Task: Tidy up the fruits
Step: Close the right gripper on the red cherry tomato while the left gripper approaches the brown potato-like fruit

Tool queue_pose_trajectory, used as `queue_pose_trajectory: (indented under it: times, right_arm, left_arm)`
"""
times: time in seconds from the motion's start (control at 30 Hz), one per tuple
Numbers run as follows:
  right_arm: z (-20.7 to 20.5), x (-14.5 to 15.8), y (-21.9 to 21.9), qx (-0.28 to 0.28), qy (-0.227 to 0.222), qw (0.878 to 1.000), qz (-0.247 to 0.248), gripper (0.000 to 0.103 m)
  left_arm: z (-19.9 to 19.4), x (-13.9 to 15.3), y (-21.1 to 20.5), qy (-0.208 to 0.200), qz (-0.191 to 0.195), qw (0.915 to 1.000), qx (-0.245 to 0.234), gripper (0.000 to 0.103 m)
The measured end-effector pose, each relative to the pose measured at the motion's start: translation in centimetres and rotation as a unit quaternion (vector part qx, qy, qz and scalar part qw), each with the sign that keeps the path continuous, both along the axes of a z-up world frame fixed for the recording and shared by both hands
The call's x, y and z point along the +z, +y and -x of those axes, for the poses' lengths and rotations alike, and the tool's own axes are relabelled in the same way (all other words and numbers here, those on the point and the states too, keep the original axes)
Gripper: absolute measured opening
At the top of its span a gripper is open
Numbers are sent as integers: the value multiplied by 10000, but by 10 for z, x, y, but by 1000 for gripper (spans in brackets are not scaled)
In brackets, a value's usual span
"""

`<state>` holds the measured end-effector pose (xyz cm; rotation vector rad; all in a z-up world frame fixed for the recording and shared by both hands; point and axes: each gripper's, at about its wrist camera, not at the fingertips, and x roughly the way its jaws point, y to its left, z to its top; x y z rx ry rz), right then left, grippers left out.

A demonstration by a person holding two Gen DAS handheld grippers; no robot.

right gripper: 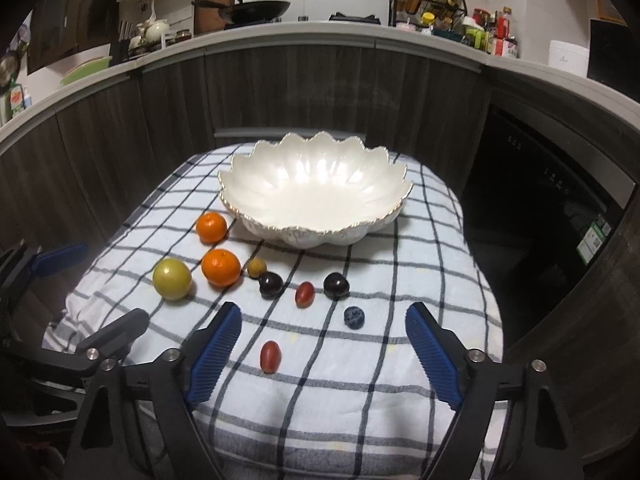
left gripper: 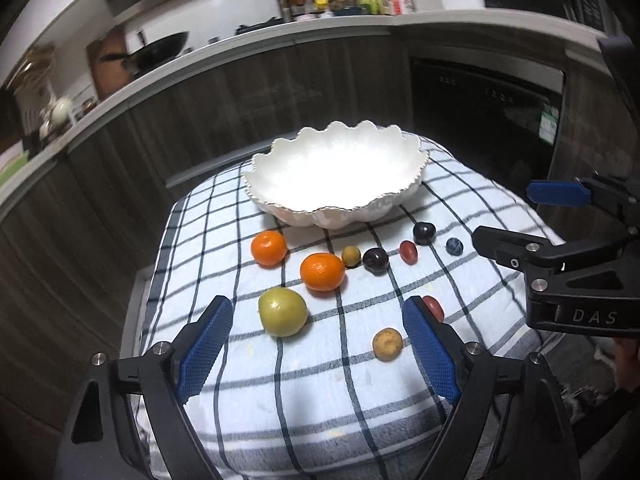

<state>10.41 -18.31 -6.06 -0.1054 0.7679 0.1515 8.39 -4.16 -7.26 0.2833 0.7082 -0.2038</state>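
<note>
Here both claws gape, fruits short of the bowl [right gripper: 316, 216] rim.

Fruits lie on the checked cloth [right gripper: 420, 240] before the white bowl [right gripper: 316, 188].

Dim kitchen; bowl [left gripper: 336, 172] overexposed; fisheye edges dark, curved.
</note>
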Motion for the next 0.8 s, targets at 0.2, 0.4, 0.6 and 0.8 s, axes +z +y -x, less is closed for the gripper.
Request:
queue_pose_trajectory:
  times: [0.2, 0.4, 0.6, 0.8]
  right_arm:
    - [-6, -13, 4, 153, 222, 9996, -20, 71]
    - [-13, -25, 8, 263, 409, 9988, -39, 67]
    - [-20, -40, 14, 390, 659, 9971, -45, 65]
    - [-26, -53, 16, 417, 909, 9950, -78, 65]
  left_arm:
    - [-7, -20, -10, 346, -20, 9987, -386, 74]
    - [-11, -34, -14, 588, 3, 9969, -515, 65]
    - [-15, -48, -16, 825, -4, 9951, -536, 62]
    - [-19, -58, -18, 996, 9, 9932, -603, 58]
